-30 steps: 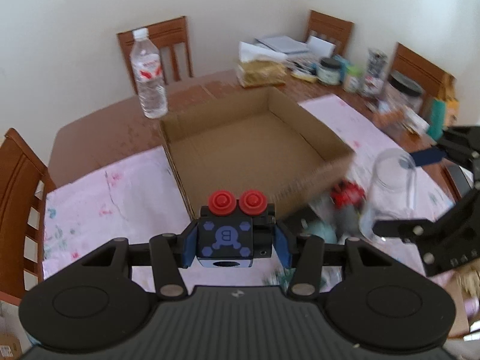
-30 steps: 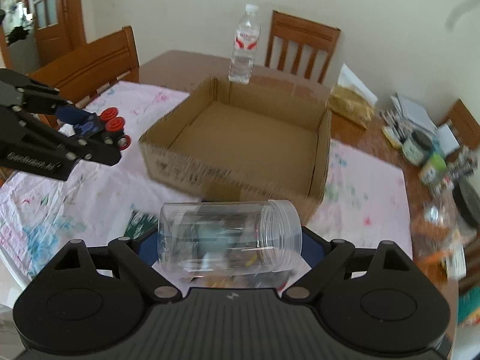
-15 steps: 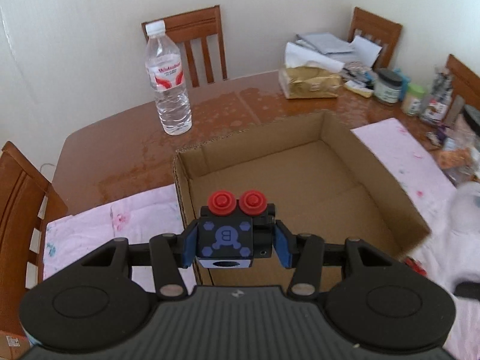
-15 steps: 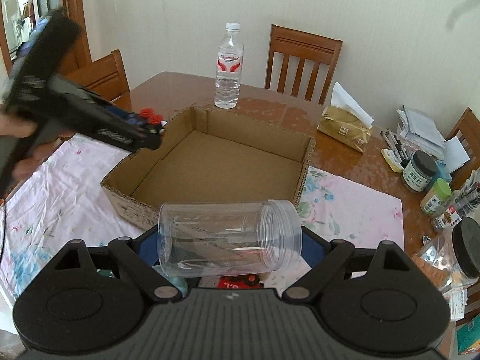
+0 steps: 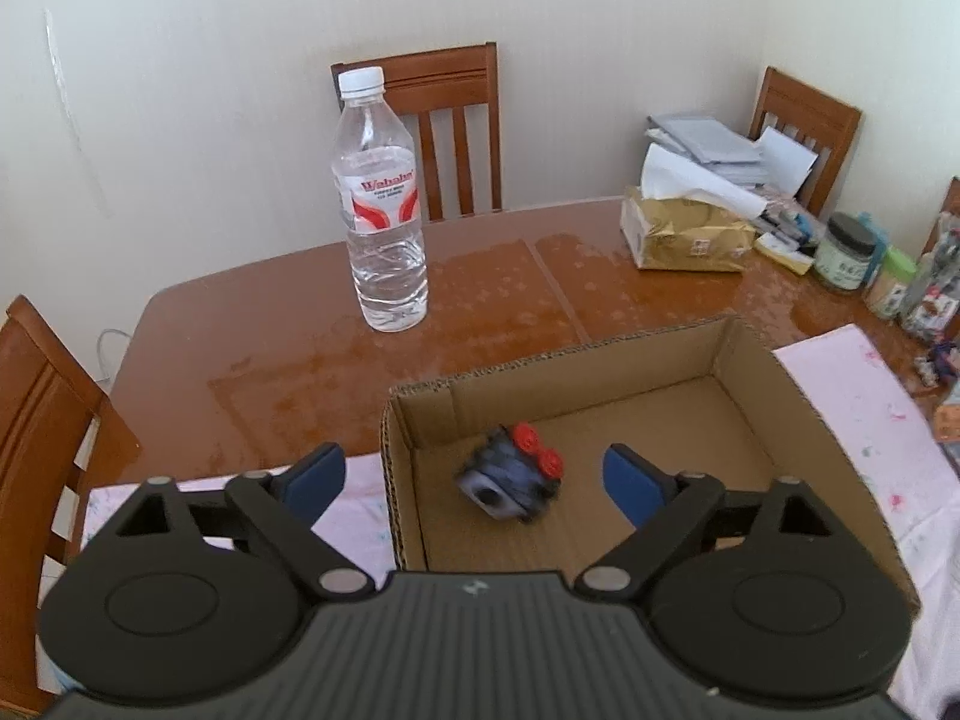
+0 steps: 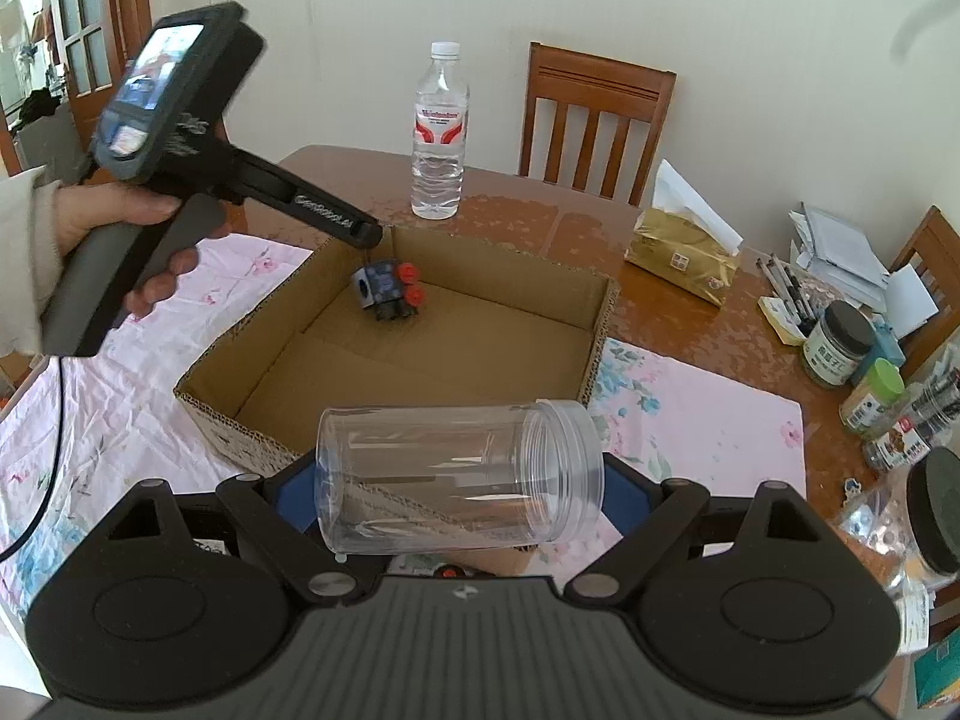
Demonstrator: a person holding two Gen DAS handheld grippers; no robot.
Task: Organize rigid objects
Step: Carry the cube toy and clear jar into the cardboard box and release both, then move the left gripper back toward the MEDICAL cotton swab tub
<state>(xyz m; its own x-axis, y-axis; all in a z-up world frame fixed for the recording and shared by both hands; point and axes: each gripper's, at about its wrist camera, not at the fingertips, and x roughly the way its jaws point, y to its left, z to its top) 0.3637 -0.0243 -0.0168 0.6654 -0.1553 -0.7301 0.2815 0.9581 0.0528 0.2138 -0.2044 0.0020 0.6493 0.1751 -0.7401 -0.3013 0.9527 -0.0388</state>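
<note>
A dark cube toy with two red buttons lies blurred on the floor of the cardboard box, in its near-left corner; the right wrist view shows the cube toy in the far-left corner of the box. My left gripper hovers above it, its jaws opening wide, blue pads clear of the toy. In the right wrist view the left gripper reaches over the box wall, held by a hand. My right gripper is shut on a clear plastic jar lying sideways.
A water bottle stands on the brown table behind the box. A gold tissue pack, papers, pens and jars crowd the right side. Wooden chairs ring the table. A pink floral cloth lies under the box.
The left gripper moved over the box, its jaws opened and the cube toy dropped onto the box floor. The right gripper keeps the jar and has shifted slightly.
</note>
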